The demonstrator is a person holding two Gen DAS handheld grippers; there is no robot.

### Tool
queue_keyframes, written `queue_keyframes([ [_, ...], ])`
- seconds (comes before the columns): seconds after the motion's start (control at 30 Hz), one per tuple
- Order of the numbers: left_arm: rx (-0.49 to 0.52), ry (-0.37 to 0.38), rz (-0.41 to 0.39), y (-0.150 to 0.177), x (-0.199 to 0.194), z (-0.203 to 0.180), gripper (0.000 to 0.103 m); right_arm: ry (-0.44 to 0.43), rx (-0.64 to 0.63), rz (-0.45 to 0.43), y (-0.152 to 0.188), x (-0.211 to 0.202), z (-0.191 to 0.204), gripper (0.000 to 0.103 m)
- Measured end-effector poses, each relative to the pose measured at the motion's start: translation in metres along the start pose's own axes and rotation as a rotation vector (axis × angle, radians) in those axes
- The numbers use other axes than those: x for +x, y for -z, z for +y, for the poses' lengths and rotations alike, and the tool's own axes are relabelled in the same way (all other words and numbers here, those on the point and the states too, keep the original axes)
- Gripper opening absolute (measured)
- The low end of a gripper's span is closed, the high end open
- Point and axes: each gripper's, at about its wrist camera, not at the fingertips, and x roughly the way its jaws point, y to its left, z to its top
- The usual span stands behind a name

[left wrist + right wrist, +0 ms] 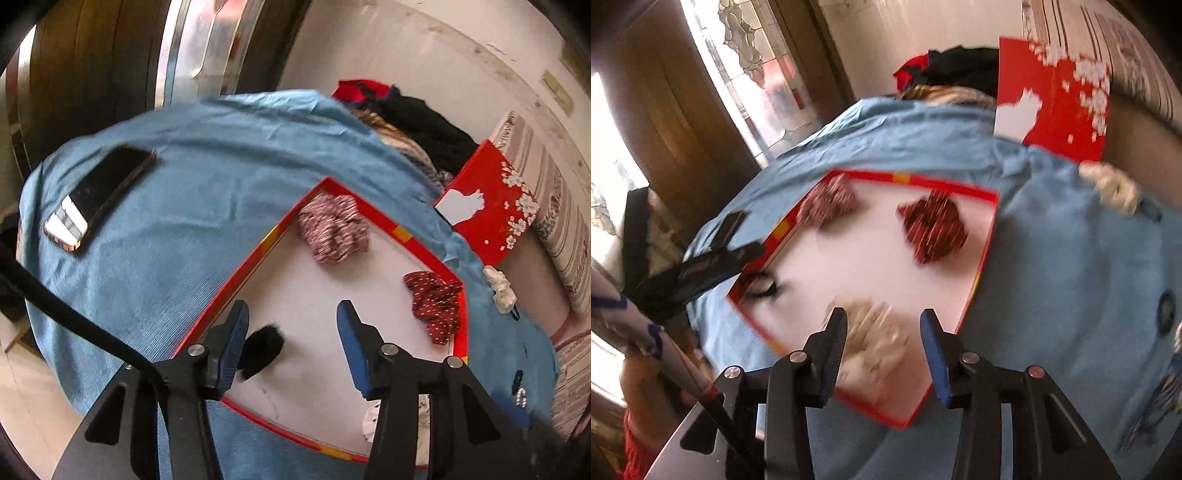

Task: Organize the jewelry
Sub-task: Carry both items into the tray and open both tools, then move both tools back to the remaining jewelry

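Four scrunchies are seen inside the red tray (236, 280); a white scrunchie (499, 288) and small clips are left outside it. Left gripper (291, 343) and right gripper (883, 345) jaws are spread, nothing pinched.

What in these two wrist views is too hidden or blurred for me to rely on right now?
- Left wrist view: the white scrunchie in the red tray is mostly hidden behind the left gripper.
- Left wrist view: small blue clips on the blue cloth are too small to identify.
- Right wrist view: motion blur smears the cream scrunchie below the right gripper.
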Motion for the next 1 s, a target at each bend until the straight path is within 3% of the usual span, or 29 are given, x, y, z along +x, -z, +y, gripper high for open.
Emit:
queue_keyframes([
  [0.07, 0.018, 0.009, -0.007, 0.001, 0.001, -0.008, 0.049, 0.013, 0.006, 0.02, -0.017, 0.015, -0.005, 0.043],
  [0.13, 0.023, 0.025, 0.002, 0.002, 0.005, -0.014, 0.049, 0.044, 0.006, 0.054, -0.034, 0.039, -0.009, 0.031],
  [0.2, 0.031, 0.029, 0.015, 0.003, 0.008, -0.018, 0.049, 0.074, 0.0, 0.095, -0.049, 0.064, -0.012, 0.028],
  [0.37, 0.029, 0.032, 0.03, 0.001, 0.017, -0.02, 0.049, 0.162, -0.023, 0.159, -0.071, 0.109, -0.019, 0.027],
  [0.5, 0.019, 0.028, 0.032, -0.001, 0.021, -0.019, 0.049, 0.262, -0.052, 0.141, -0.091, 0.124, -0.027, 0.027],
  [0.6, 0.017, 0.034, 0.036, -0.003, 0.023, -0.018, 0.049, 0.207, -0.013, 0.124, -0.099, 0.11, -0.035, 0.029],
  [0.7, 0.014, 0.035, 0.035, -0.003, 0.022, -0.016, 0.05, 0.126, 0.054, 0.058, -0.09, 0.073, -0.043, 0.055],
  [0.73, 0.009, 0.036, 0.033, -0.002, 0.022, -0.017, 0.05, 0.133, 0.065, 0.038, -0.081, 0.059, -0.047, 0.058],
  [0.83, -0.006, 0.043, 0.029, 0.0, 0.019, -0.016, 0.051, 0.173, 0.077, 0.056, -0.05, 0.041, -0.057, 0.058],
  [0.93, -0.004, 0.052, 0.032, 0.002, 0.018, -0.019, 0.051, 0.157, 0.123, 0.119, -0.024, 0.048, -0.066, 0.058],
  [0.97, 0.001, 0.053, 0.032, 0.003, 0.017, -0.022, 0.051, 0.148, 0.143, 0.132, -0.02, 0.053, -0.07, 0.055],
  [1.0, 0.009, 0.054, 0.029, 0.005, 0.016, -0.024, 0.051, 0.14, 0.162, 0.138, -0.016, 0.055, -0.073, 0.041],
])
